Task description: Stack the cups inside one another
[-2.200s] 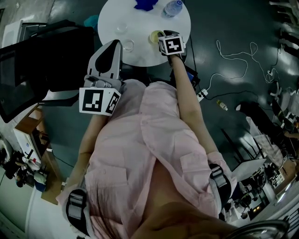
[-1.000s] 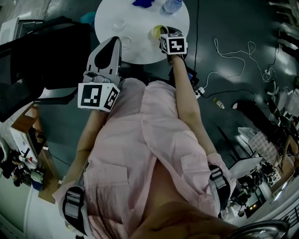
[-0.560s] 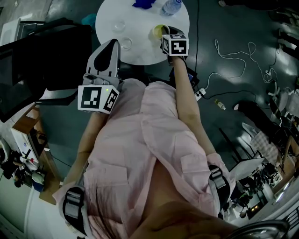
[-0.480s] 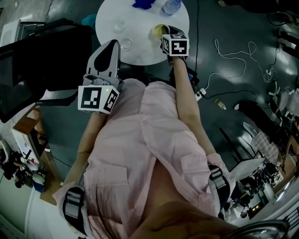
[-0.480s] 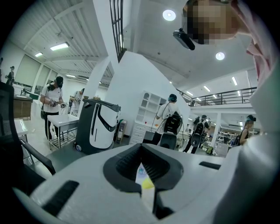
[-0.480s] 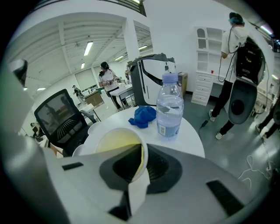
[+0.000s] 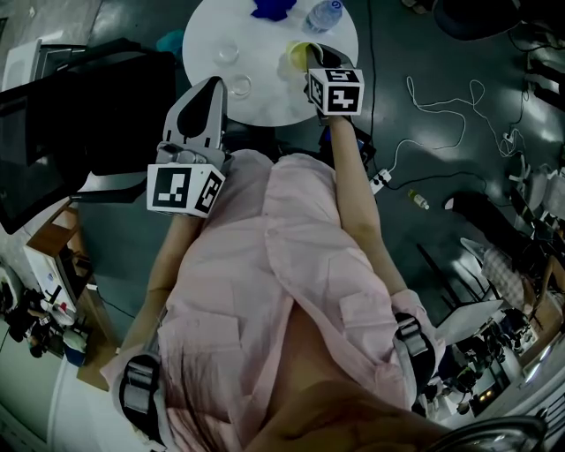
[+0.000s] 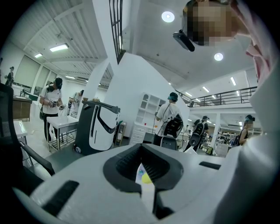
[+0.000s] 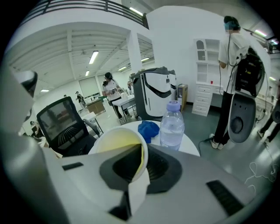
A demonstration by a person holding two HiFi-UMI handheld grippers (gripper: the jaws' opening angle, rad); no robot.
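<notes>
A cup, white outside and yellow inside [image 7: 297, 55] [image 9: 118, 142], hangs tilted above the right side of the round white table [image 7: 265, 66]. My right gripper [image 7: 309, 64] [image 9: 138, 175] is shut on its rim, with one jaw inside the cup and the other outside. Two clear cups [image 7: 228, 53] [image 7: 240, 86] stand upright on the left half of the table. My left gripper [image 7: 214, 84] [image 8: 144, 183] hovers at the near table edge beside the nearer clear cup. Its jaws are together with nothing held.
A water bottle [image 7: 325, 13] [image 9: 171, 124] and a blue cloth [image 7: 272, 9] [image 9: 148, 129] lie at the table's far side. A black office chair [image 7: 97, 106] stands at the left. Cables [image 7: 441, 115] trail on the floor to the right. People stand farther off in the room.
My right gripper has risen with the yellow cup and tipped it a little, lifting it off the table. The left gripper and the clear cups have kept still.
</notes>
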